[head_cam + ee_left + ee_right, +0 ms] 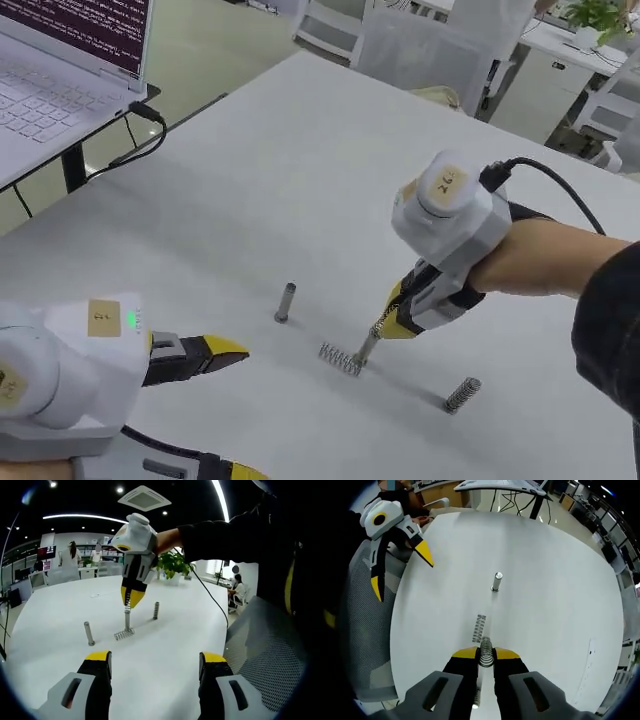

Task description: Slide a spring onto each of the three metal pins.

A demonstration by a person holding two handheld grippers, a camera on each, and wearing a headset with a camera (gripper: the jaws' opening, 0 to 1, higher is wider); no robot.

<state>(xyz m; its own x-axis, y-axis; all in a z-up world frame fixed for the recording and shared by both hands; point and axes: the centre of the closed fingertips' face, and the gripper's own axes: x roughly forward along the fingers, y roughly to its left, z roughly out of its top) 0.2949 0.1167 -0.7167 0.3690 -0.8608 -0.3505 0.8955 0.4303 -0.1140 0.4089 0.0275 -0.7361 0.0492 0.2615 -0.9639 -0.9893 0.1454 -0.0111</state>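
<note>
My right claw (485, 653) pinched a thin silvery wire spring (485, 660), seemingly near its top (light, squashy; grip gently); left claw (155, 656) spread.

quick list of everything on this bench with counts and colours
table: 1, white, workbench
metal pins: 3, silver, upright: bare pin, middle pin under right gripper, sprung pin
springs: 3, silver: loose spring flat by middle pin, held spring in right gripper, one on sprung pin
laptop: 1, white, open, far left
cable: 1, black, at laptop
left gripper: 1, yellow tips, open
right gripper: 1, yellow tips, shut on held spring
</note>
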